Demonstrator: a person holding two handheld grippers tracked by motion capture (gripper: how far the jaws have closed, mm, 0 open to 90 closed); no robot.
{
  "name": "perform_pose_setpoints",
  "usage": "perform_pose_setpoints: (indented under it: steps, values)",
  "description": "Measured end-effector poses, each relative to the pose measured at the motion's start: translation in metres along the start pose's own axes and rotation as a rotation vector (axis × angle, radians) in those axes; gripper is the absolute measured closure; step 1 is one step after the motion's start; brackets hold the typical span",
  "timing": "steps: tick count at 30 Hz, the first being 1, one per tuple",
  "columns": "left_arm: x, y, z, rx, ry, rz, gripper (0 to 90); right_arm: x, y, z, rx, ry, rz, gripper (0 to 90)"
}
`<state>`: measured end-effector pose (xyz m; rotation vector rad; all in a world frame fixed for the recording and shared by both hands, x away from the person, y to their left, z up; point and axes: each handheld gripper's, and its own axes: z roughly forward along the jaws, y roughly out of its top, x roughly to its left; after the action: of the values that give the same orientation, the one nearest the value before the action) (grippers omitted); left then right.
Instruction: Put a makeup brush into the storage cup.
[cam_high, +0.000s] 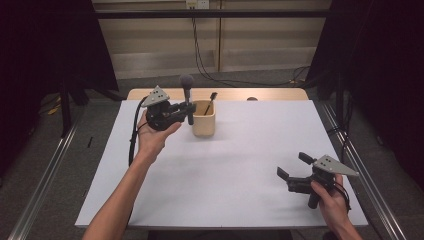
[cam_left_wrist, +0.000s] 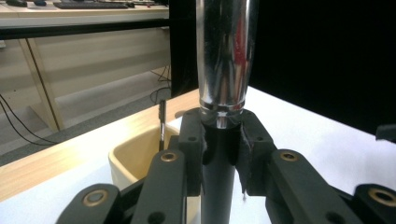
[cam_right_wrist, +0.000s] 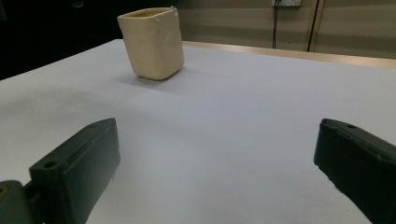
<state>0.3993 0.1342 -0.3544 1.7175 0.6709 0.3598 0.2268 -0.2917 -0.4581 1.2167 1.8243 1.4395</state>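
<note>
Just left of the cup (cam_high: 204, 118), the left gripper (cam_high: 186, 109) is clamped on an upright makeup brush (cam_high: 188, 98), gripping its matte black handle below the slippery chrome collar; it looks light and stiff. Well right of the cup, the right gripper (cam_high: 291, 165) hovers with jaws apart, empty.

1. I see the white table top (cam_high: 225, 175) as my landmark; a bare wooden strip (cam_high: 270, 94) runs along its far edge.
2. A small dark round thing (cam_high: 252, 99) sits at that far edge, too small to identify.
3. Black cables (cam_high: 210, 75) trail over the floor beyond it.
4. A metal rail (cam_high: 42, 185) lies left of it.
</note>
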Motion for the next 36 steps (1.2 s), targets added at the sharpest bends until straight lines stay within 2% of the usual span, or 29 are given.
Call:
perform_pose_setpoints:
  steps: [7, 16, 19, 24, 29, 32, 36]
  values:
    - [0.007, 0.004, 0.010, -0.014, 0.019, 0.000, 74.7, 0.003, -0.001, 0.001, -0.001, 0.014, -0.009, 0.0]
    - [0.017, 0.005, 0.025, -0.039, 0.036, -0.028, 74.6, 0.004, -0.001, 0.002, 0.003, 0.022, -0.015, 0.0]
    - [0.018, 0.005, 0.031, -0.028, 0.045, -0.013, 74.6, 0.004, -0.001, 0.001, 0.001, 0.025, -0.011, 0.0]
    - [0.020, 0.004, 0.039, -0.027, 0.054, -0.017, 74.6, 0.004, -0.001, 0.001, 0.001, 0.022, -0.010, 0.0]
    - [0.025, 0.005, 0.045, -0.007, 0.067, 0.004, 74.6, 0.004, -0.001, 0.000, -0.003, 0.023, -0.007, 0.0]
    - [0.029, 0.004, 0.050, -0.009, 0.070, -0.008, 74.7, 0.003, -0.001, 0.001, 0.001, 0.021, -0.002, 0.0]
    - [0.032, -0.001, 0.056, -0.004, 0.082, -0.003, 74.7, 0.003, -0.001, 0.000, 0.000, 0.022, -0.003, 0.0]
